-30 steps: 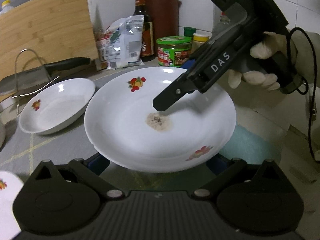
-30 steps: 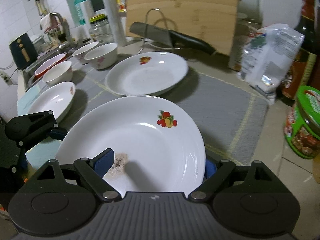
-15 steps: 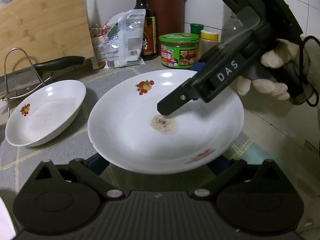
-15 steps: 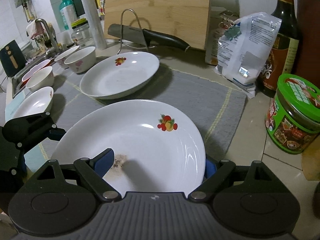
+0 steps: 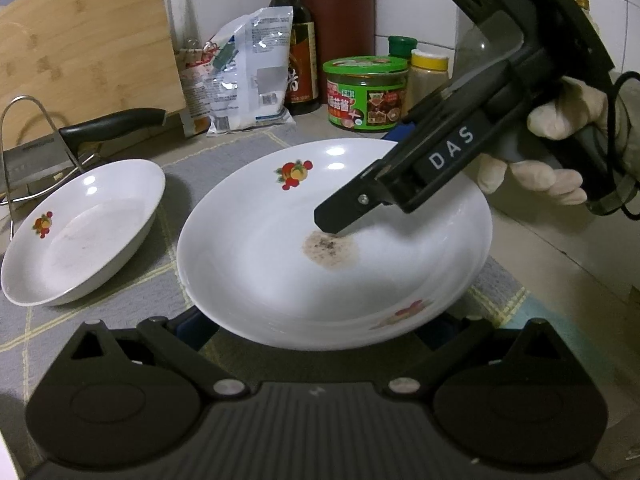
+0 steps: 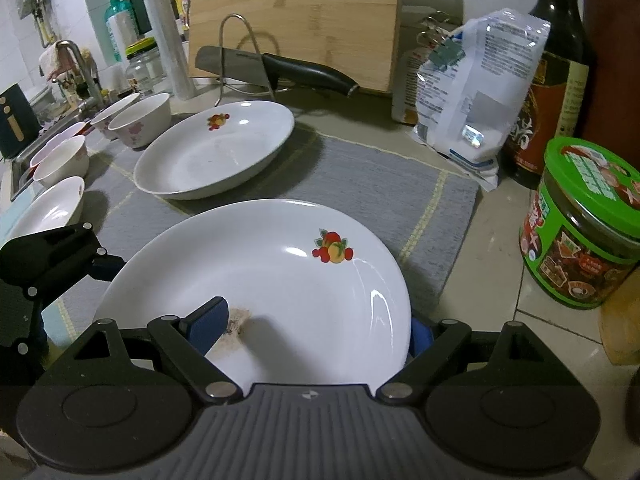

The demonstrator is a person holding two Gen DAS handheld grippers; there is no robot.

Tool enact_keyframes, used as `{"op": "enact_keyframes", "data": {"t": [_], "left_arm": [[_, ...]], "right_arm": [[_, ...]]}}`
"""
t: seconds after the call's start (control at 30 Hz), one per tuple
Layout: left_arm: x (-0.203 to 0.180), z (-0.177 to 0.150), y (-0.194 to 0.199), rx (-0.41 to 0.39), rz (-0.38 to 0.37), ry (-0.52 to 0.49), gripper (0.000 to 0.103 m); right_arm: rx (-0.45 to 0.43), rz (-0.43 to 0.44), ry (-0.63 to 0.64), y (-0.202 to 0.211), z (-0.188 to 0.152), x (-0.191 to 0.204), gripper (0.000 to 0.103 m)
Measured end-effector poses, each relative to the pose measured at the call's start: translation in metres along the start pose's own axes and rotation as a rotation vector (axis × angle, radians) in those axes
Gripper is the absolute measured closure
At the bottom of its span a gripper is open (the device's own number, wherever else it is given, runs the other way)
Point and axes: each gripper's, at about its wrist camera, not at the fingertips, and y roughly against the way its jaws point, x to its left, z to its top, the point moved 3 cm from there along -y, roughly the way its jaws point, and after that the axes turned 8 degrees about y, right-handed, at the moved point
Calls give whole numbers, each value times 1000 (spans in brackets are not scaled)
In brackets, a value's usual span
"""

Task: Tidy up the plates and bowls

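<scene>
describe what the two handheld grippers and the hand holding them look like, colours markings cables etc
Both grippers are matte black with ribbed grey-black bodies, angular linkage arms with silver pivot screws, and blue pads on the fingers. Seen from the left wrist view, the right gripper carries white "DAS" lettering on its side, a green light on top and a black cable looping behind it. The hand on it wears a cream glove.
</scene>
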Motion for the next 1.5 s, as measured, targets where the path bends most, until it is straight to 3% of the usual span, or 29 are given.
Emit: {"op": "enact_keyframes", "data": {"t": [0.2,0.33,0.53,0.87,1.2,1.5], "left_arm": [[0,0,0,-6,1,-10,2],[-1,-1,1,-13,0,-18,1],[1,-7,10,9,2,21,1],[9,-7,64,-30,54,111,1],[34,-22,117,-78,144,187,1],[66,-57,162,-68,127,154,1]], "right_arm": [[7,-12,3,-3,-1,1,9],[13,-7,-2,-3,-2,3,1],[28,-35,0,0,-1,5,0],[2,-117,-16,36,13,21,0],[-79,-126,20,55,27,91,0],[-61,-62,14,38,30,172,0]]}}
